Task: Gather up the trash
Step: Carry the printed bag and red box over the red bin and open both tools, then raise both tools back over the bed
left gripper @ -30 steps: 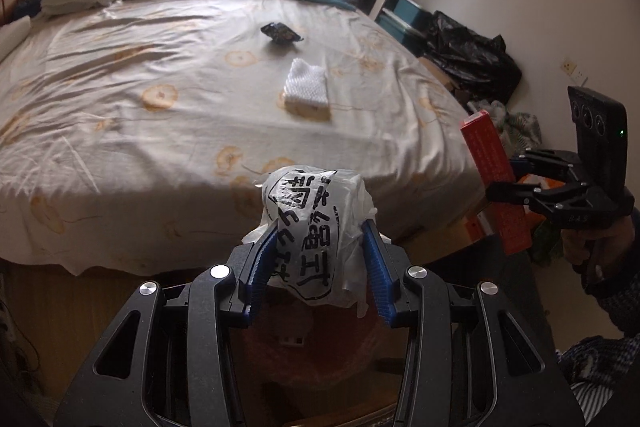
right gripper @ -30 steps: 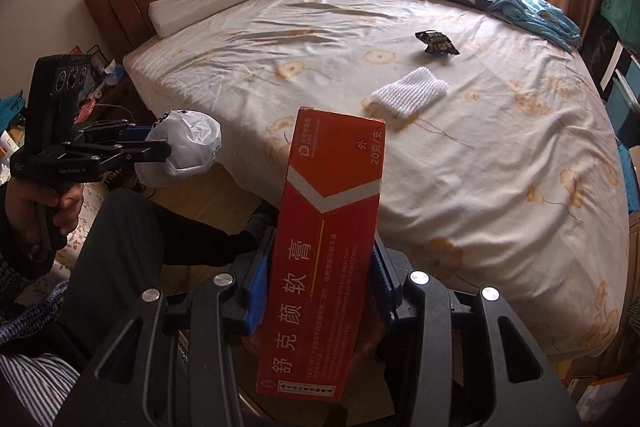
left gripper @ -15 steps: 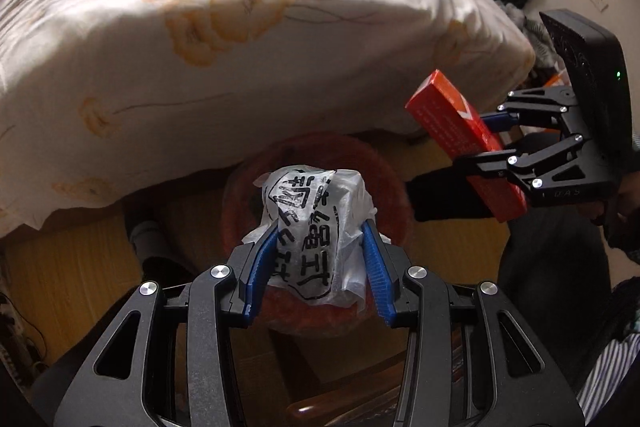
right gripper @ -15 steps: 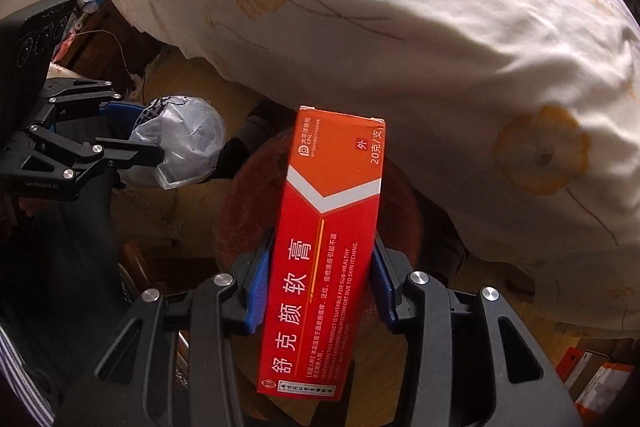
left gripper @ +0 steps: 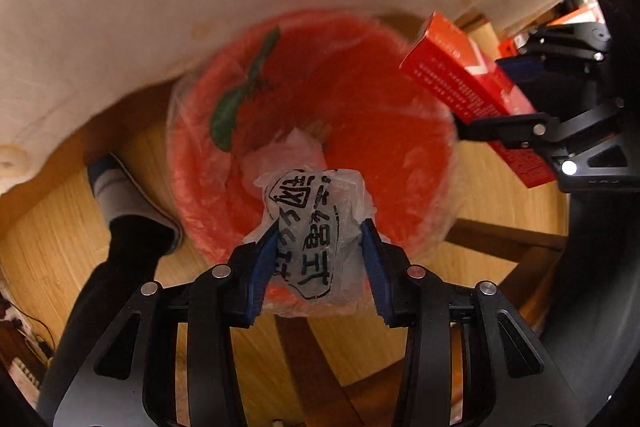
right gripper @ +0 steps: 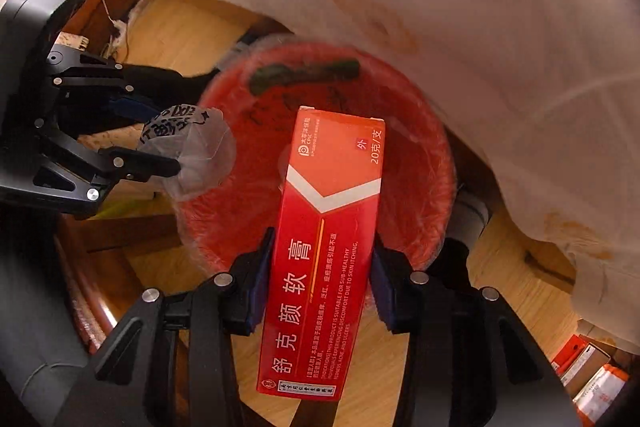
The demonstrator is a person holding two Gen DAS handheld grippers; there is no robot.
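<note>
Both grippers have dropped from bed height to above the red bin (left gripper: 400, 131), left gripper (left gripper: 318, 259) clamping the wadded bag (left gripper: 316, 223), right gripper (right gripper: 320, 279) the red box (right gripper: 324, 251); releasing comes next.

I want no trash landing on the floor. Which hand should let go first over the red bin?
Probably left. The left tongs hold the crumpled plastic bag over the red bin opening, inside its near rim. The right tongs hold the long red box over it too, but its lower end overhangs the floor.

The crumpled plastic bag (left gripper: 316, 227) hid the red bin's (left gripper: 400, 131) near rim; the bin's contents were blurred.
</note>
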